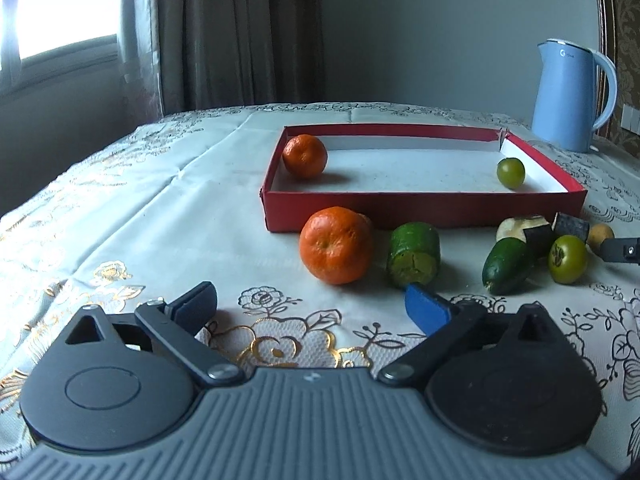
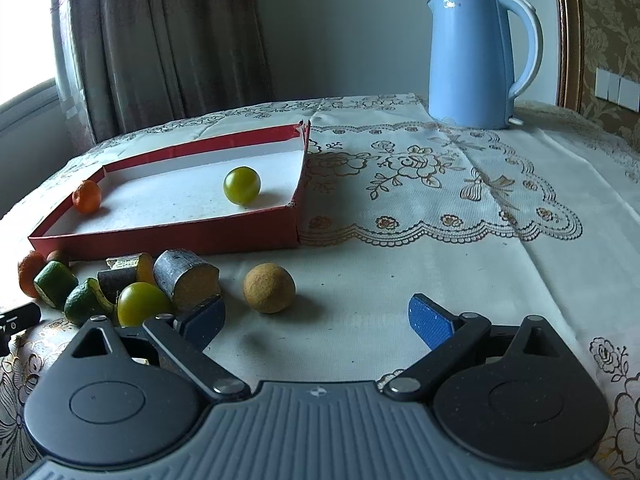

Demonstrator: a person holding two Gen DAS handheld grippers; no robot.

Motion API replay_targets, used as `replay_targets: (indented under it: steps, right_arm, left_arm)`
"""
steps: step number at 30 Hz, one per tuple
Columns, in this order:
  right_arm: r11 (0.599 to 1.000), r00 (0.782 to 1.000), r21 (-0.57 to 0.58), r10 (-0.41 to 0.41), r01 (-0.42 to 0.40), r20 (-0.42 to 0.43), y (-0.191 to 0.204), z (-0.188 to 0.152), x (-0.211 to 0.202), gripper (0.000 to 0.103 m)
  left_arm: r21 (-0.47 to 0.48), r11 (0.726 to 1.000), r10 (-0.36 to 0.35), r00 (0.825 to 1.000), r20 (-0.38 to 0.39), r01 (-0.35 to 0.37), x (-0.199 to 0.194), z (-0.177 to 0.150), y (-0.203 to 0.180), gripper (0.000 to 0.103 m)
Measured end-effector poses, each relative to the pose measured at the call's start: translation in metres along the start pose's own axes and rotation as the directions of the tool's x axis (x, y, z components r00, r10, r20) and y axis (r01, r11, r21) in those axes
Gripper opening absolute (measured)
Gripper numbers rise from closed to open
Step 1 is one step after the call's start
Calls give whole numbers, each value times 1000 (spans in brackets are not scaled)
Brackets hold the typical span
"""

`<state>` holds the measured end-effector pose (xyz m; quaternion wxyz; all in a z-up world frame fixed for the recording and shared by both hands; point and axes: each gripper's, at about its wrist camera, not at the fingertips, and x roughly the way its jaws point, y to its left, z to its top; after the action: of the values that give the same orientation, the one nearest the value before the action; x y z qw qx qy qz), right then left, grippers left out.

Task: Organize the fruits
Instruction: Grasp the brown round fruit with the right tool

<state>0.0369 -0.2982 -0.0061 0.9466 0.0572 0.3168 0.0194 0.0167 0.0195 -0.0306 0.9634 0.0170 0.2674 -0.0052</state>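
A red tray (image 1: pixel 400 210) (image 2: pixel 168 238) holds a mandarin (image 1: pixel 305 156) (image 2: pixel 87 197) and a green round fruit (image 1: pixel 511 173) (image 2: pixel 241 185). In front of it lie a larger mandarin (image 1: pixel 337 245) (image 2: pixel 30 274), cucumber pieces (image 1: pixel 414 259) (image 1: pixel 508 266) (image 2: pixel 56 283), a green fruit (image 1: pixel 567 259) (image 2: pixel 142 304), dark sugarcane chunks (image 2: pixel 186 280) (image 1: pixel 570 226) and a brown round fruit (image 2: pixel 269 288) (image 1: pixel 600 234). My left gripper (image 1: pixel 312 306) is open and empty, just short of the larger mandarin. My right gripper (image 2: pixel 318 320) is open and empty, the brown fruit just ahead of it.
A blue kettle (image 1: pixel 572 96) (image 2: pixel 478 60) stands at the table's back right. The table has an embroidered cloth (image 2: pixel 440 184). Curtains (image 1: pixel 240 32) and a window are behind at the left. The right gripper's tip shows in the left wrist view (image 1: pixel 622 250).
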Motion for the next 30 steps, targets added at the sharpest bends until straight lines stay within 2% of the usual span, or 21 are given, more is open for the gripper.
replay_targets:
  steps: [9,12,15,16,19,23,28,30]
  right_arm:
    - [998,998,-66,18,-14,55,12,0,-7,98]
    - [997,999,-70,23,-20,45,15,3,-2,89]
    - [996,1000,-93,15,-14,9,21,6,7,67]
    - [995,1000,-97,19,-19,-2,21,6,10,63]
    - [994,1000,-107,15,-15,-1,23,6,11,55]
    - [992,1000,-125,20,-20,-1,26,7,13,50]
    - [987,1000,-162,21,-21,-1,33,9,17,35]
    - [986,1000,-168,16,-15,3,35,9,17,33]
  left_arm:
    - [-13,1000,-7,1000,-10,7,0,-1,3,103]
    - [-8,1000,-5,1000,-12,5,1,0,2,103]
    - [-12,1000,-8,1000,-12,8,1,0,2,103]
    - [-12,1000,-9,1000,-13,9,1,0,2,103]
    - [-11,1000,-9,1000,-14,9,1,1,2,103]
    - [-12,1000,-10,1000,-14,10,1,1,2,103]
    - [-12,1000,-10,1000,-14,9,2,1,2,103]
    - [-11,1000,-9,1000,-14,9,2,1,1,103]
